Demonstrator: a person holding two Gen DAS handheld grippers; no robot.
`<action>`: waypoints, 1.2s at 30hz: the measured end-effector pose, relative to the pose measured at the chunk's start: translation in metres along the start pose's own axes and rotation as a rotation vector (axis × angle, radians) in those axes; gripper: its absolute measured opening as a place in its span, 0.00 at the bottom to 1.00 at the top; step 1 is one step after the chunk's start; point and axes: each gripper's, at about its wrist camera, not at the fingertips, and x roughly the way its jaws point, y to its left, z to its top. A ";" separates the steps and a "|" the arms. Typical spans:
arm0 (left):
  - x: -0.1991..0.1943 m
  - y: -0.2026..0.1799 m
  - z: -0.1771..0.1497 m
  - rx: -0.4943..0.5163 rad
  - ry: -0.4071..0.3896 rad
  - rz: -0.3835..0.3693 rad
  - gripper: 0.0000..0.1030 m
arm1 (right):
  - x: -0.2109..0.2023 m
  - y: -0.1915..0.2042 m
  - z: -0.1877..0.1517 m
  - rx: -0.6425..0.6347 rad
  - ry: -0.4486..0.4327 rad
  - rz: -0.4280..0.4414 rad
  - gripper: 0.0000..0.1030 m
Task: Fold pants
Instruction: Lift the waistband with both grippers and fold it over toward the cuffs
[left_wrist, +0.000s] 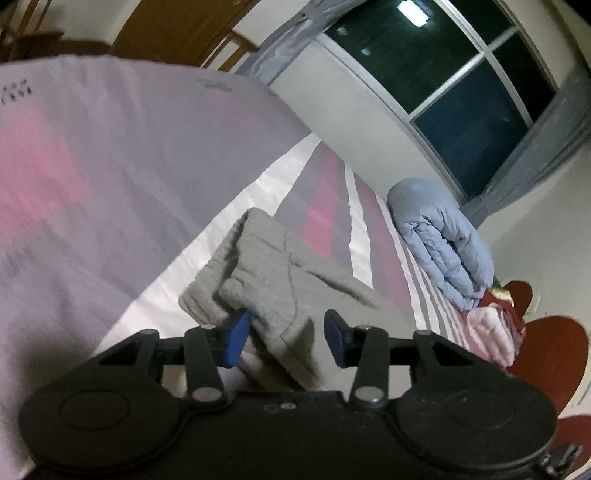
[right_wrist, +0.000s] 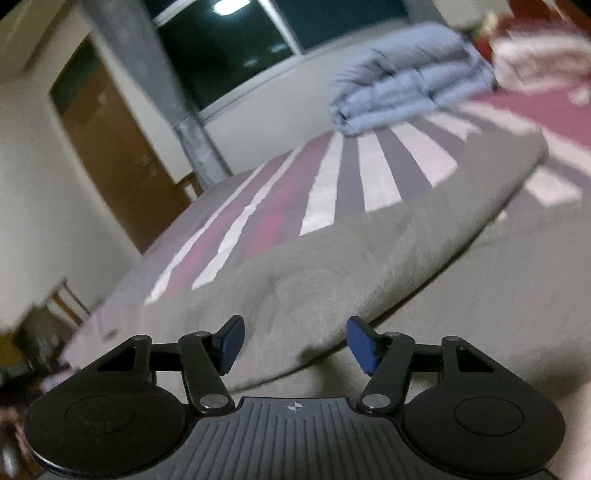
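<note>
The grey fleece pants (left_wrist: 280, 280) lie partly folded on the striped bed cover (left_wrist: 325, 206). My left gripper (left_wrist: 286, 338) is open just above their near end, with the blue pads on either side of a fold and not closed on it. In the right wrist view the pants (right_wrist: 332, 266) fill the foreground as a rounded folded edge. My right gripper (right_wrist: 295, 343) is open, low over the cloth, with the fold's edge between its blue pads.
A folded light blue quilt (left_wrist: 443, 243) lies near the wall, and it shows in the right wrist view (right_wrist: 406, 85). Pink and red bedding (left_wrist: 495, 328) sits beside it. A wall with a dark window (left_wrist: 443, 74) borders the bed. A wooden door (right_wrist: 118, 147) is at the left.
</note>
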 end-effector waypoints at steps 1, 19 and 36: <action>0.001 0.003 -0.001 -0.012 0.003 -0.001 0.34 | -0.001 -0.009 0.002 0.026 0.006 -0.004 0.61; -0.018 -0.012 0.035 0.037 -0.096 -0.079 0.19 | -0.020 -0.029 0.035 0.113 -0.056 0.081 0.06; -0.005 0.008 -0.011 0.105 0.040 0.146 0.28 | -0.009 -0.050 -0.018 0.117 0.121 -0.007 0.06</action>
